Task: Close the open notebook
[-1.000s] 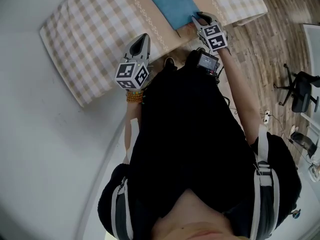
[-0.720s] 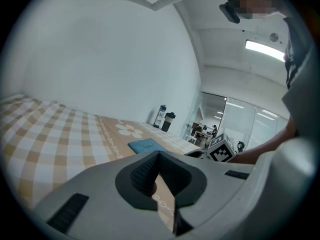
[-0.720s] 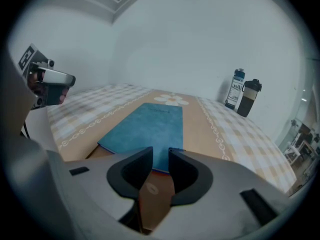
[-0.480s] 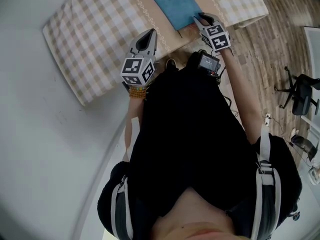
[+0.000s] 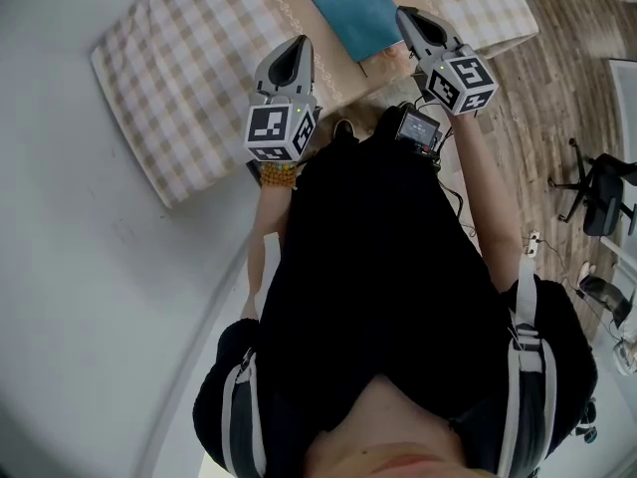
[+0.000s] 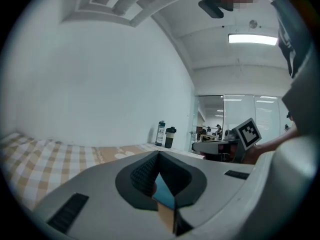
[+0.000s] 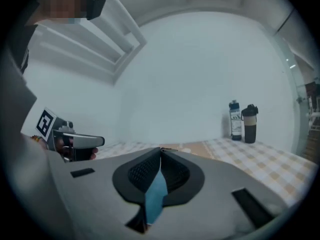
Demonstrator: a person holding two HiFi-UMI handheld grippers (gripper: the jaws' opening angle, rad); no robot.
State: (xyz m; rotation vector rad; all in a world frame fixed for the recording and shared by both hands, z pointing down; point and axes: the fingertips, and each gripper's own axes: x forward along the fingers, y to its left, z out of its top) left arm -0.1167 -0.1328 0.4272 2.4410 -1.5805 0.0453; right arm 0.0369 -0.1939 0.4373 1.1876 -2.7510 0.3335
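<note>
Below and just ahead of the right gripper (image 5: 408, 14), the notebook (image 5: 356, 13) lies flat on the tan runner (image 5: 297, 6), blue cover up and closed.

Largest change: the right gripper has lifted clear of the notebook's near corner, where it sat a second ago, and now hangs above that edge without contact. The left gripper (image 5: 296, 48) has also risen, by less; the notebook lies off to its right, apart from it. Smallest change: the right gripper's jaws have just been closing and now stand together with nothing between them. The blue sliver under their tips is the cover beyond. The left gripper's jaws are likewise together and empty.

Judgement: the closing appears done, and no further contact looks needed.

Ahead of both grippers a plain white wall (image 7: 200, 74) fills the view. Wood-plank floor (image 5: 557, 88) runs off to the right gripper's right. A beige checked cloth (image 5: 189, 78) spreads under and to the left of the left gripper. A black office chair (image 5: 602, 182) stands well off to the right. Two bottles (image 7: 242, 121) stand side by side, ahead and right of the right gripper.
</note>
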